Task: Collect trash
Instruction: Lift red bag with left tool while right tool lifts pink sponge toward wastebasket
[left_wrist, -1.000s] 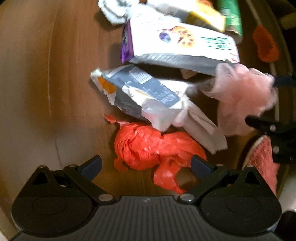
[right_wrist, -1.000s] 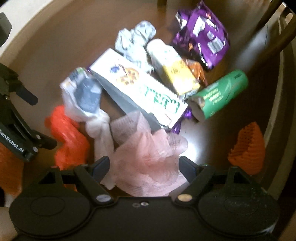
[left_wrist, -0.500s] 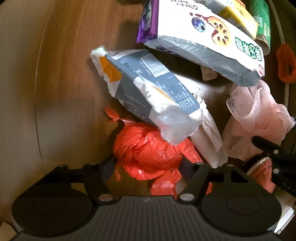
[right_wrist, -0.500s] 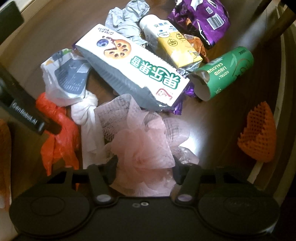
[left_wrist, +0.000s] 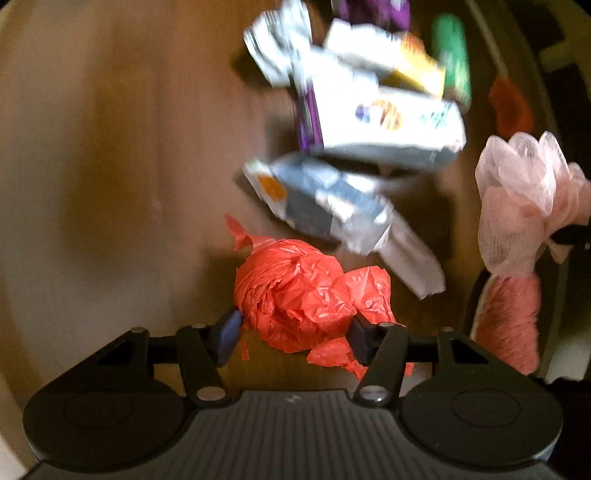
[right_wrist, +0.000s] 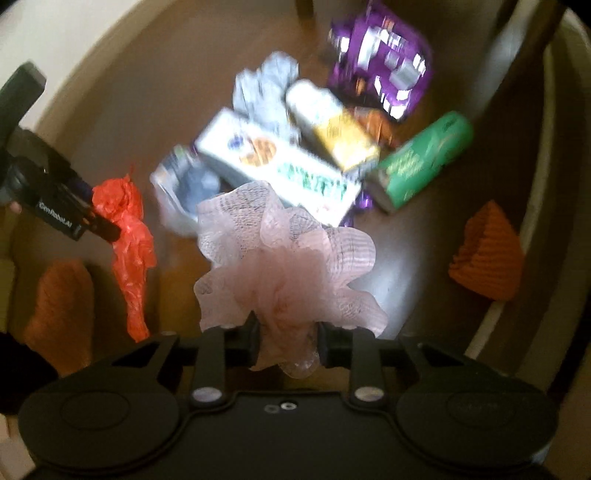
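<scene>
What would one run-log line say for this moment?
left gripper: closing on red plastic bag | right gripper: closing on pink mesh | pile: on table

This looks like a room in a home. A round wooden table (right_wrist: 155, 110) with a dark brown top carries a heap of household litter near its middle: a purple snack bag (right_wrist: 384, 70), a white biscuit box (right_wrist: 280, 162), a yellow drink carton (right_wrist: 332, 125), a green tube (right_wrist: 424, 158) and crumpled paper (right_wrist: 266, 85). Dark wooden chair legs (right_wrist: 532, 40) stand beyond the table's far edge, and a pale floor (right_wrist: 55, 33) shows past its left edge.
</scene>
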